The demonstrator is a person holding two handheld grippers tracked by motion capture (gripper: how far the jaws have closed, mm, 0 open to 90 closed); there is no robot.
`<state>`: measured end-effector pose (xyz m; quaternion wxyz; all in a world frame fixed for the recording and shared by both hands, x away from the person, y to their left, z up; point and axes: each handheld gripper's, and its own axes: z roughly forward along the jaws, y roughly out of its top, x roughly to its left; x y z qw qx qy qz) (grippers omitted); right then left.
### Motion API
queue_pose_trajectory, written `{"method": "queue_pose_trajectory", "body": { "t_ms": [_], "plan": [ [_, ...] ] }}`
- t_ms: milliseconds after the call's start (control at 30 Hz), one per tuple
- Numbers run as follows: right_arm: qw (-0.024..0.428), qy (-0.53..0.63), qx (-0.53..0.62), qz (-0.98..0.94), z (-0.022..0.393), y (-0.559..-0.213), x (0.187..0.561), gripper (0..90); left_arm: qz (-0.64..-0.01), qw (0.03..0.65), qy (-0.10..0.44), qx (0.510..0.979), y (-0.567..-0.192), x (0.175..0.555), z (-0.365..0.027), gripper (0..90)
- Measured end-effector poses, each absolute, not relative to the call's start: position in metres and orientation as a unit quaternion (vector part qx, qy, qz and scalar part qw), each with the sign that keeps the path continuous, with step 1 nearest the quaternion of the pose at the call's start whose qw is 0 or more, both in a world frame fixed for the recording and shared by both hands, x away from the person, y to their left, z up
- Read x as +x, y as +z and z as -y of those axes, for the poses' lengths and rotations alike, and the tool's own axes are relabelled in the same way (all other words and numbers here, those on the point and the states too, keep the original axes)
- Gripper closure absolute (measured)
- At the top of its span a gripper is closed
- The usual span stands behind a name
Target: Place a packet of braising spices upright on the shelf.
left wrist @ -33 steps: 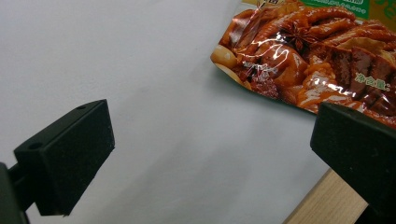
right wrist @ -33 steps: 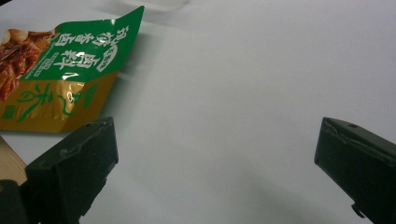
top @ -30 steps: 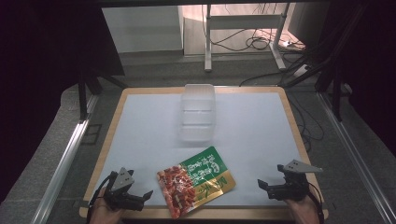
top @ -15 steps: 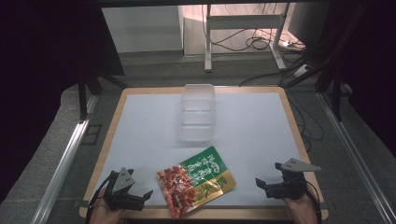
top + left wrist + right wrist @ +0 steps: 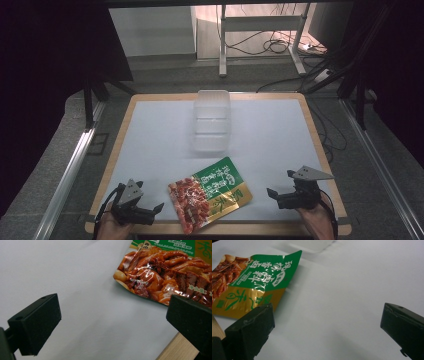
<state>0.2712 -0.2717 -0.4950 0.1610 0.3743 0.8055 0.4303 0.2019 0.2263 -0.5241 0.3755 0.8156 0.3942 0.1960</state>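
Inventory on the table (image 5: 150, 125): one snack pouch (image 5: 210, 194), one clear plastic container (image 5: 212, 120), two hand-held grippers.

The snack pouch lies flat near the front edge of the white table surface, roughly midway between the two grippers and touching neither. Its printed face is up. The lower-left part shows a photograph of braised food in red-brown sauce; the upper-right part is green with large white Chinese characters, and a gold band below carries green characters. In the right gripper view the characters on the snack pouch (image 5: 254, 277) are visible but not sharp enough to read with certainty. In the left gripper view the food photograph on the snack pouch (image 5: 165, 272) dominates, with small white print at its right edge, cut off.

The clear plastic container stands at the far centre of the table, well apart from the pouch. No label is visible on it.

The left gripper (image 5: 147, 212) sits at the front-left corner, jaws spread wide, holding nothing; the table surface shows between them. The right gripper (image 5: 277, 196) sits at the front-right, jaws equally wide apart and empty.
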Motion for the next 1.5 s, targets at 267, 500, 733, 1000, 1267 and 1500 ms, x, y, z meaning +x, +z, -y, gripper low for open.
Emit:
{"method": "queue_pose_trajectory", "body": {
  "t_ms": [267, 500, 733, 1000, 1267, 1500],
  "plan": [
    [0.156, 0.431, 0.362, -0.812, 0.26, -0.496, 0.276, 0.0, -0.386, 0.371, 0.196, 0.821, -0.524, 0.201, -0.224, 0.0],
    [0.151, 0.429, 0.355, -0.817, 0.25, -0.497, 0.279, 0.0, -0.383, 0.367, 0.196, 0.825, -0.525, 0.201, -0.223, 0.0],
    [0.138, 0.444, 0.352, -0.812, 0.244, -0.498, 0.283, 0.0, -0.382, 0.367, 0.195, 0.825, -0.525, 0.201, -0.223, 0.0],
    [0.122, 0.444, 0.34, -0.82, 0.228, -0.5, 0.291, 0.2, -0.382, 0.365, 0.195, 0.827, -0.525, 0.202, -0.222, 0.0],
    [0.117, 0.414, 0.326, -0.842, 0.205, -0.504, 0.294, 0.7, -0.381, 0.362, 0.195, 0.828, -0.525, 0.202, -0.222, 0.0],
    [0.093, 0.408, 0.332, -0.846, 0.193, -0.51, 0.298, 0.6, -0.379, 0.359, 0.196, 0.83, -0.525, 0.202, -0.221, 0.0]
  ]
}}
